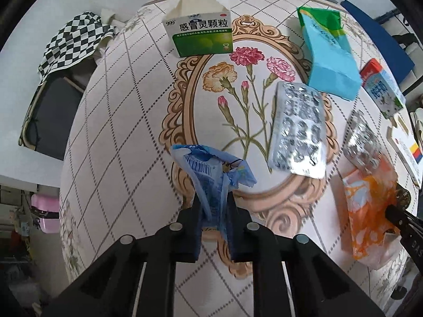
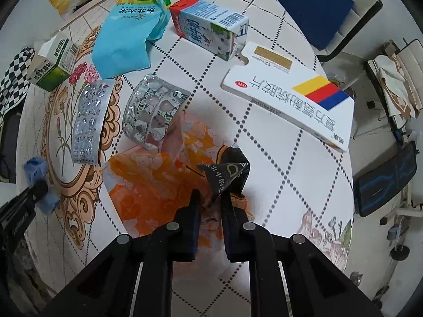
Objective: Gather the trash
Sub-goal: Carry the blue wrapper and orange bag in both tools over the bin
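Trash litters a table covered in a floral, diamond-patterned cloth. Left gripper is clamped on a crumpled blue wrapper, pinched between both fingers, sticking up past the tips near the table's near edge. Right gripper is closed on a black wrapper with gold print, and an orange-and-white bag lies under it; whether the pads also catch the bag is unclear. Touching the orange bag's far end is a curled foil blister strip; just left of that, a flat blister sheet. Further out: light blue bag with green top, milk carton on its side, white medicine box with yellow-red-blue stripes, and an opened green-and-white medicine box at the far side.
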Demonstrator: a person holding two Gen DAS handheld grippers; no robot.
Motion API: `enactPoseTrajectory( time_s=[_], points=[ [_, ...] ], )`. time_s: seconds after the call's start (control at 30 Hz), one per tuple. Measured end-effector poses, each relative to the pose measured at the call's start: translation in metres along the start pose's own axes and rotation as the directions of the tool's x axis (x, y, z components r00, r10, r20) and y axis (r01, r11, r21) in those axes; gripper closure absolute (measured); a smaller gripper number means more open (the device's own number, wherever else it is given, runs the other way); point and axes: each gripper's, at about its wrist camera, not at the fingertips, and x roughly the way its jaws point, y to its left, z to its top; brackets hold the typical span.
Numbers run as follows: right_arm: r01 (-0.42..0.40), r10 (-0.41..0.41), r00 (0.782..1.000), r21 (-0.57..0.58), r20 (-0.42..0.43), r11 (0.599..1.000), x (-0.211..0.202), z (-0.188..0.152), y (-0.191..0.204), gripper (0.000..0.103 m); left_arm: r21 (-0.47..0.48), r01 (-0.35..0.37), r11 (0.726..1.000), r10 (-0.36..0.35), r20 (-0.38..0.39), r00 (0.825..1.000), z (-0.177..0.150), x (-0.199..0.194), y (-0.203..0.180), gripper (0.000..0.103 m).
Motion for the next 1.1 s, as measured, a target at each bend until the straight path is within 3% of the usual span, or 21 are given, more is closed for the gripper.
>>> enactPoseTrajectory(
  time_s=[0.23,0.63,0.8,1.1],
  points=[
    [-0.013,0.012,0.999,0.002,0.038,1.0,-0.015,-0.023,0.0,0.09,-0.01,0.017,1.0,-0.017,0.037,0.999,-0.032,-0.035,-0.008,0.091],
    [-0.043,0.04,0.989,0.023,0.141,0.999,-0.076,-0.079,-0.01,0.093,0.022,0.086,0.996,-0.088,0.145,0.986,-0.082,-0.094,0.026,0.092],
    [-0.057,0.047,0.977,0.038,0.206,0.998,-0.112,-0.127,-0.006,0.094,0.057,0.128,0.99,-0.138,0.214,0.967,-0.121,-0.128,0.048,0.092],
    [-0.09,0.053,0.951,0.11,0.304,0.99,-0.176,-0.275,0.025,0.095,0.15,0.196,0.969,-0.231,0.268,0.935,-0.213,-0.175,0.106,0.092]
  ],
)
